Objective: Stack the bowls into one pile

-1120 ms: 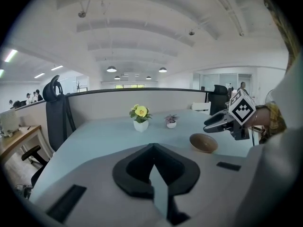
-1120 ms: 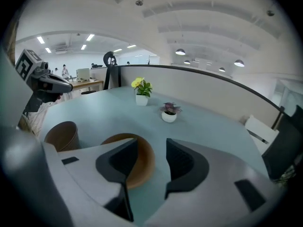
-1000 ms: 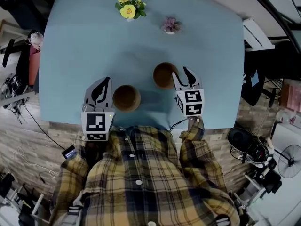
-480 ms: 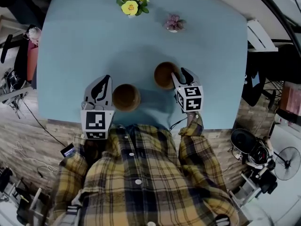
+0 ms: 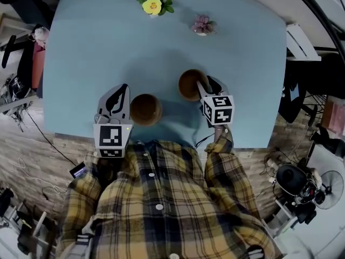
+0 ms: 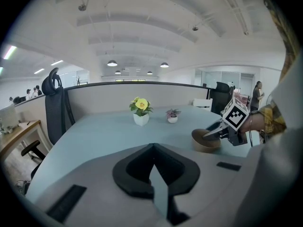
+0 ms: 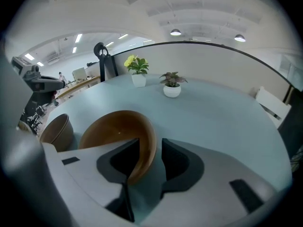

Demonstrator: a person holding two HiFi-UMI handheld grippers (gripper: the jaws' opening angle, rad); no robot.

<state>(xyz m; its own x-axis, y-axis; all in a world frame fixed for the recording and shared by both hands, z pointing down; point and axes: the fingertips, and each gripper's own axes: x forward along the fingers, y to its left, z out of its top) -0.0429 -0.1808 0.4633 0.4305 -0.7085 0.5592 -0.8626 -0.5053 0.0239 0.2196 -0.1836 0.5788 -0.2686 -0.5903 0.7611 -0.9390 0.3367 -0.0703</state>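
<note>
On the pale blue table (image 5: 108, 47), in an office with a vaulted white ceiling, the right gripper (image 5: 207, 84) had just been closing its jaws astride the centre-right bowl (image 5: 190, 84)'s rim, not yet clamping. The left gripper (image 5: 122, 90) sat closed and empty beside the centre-left bowl (image 5: 145, 109).

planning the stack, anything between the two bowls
No, only bare blue tabletop lies between the left bowl and the right bowl, clearest in the head view.

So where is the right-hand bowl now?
Head view: the right-hand bowl sits right of centre on the table, its rim between the right gripper's parted jaws; the other bowl lies to its left.
</note>
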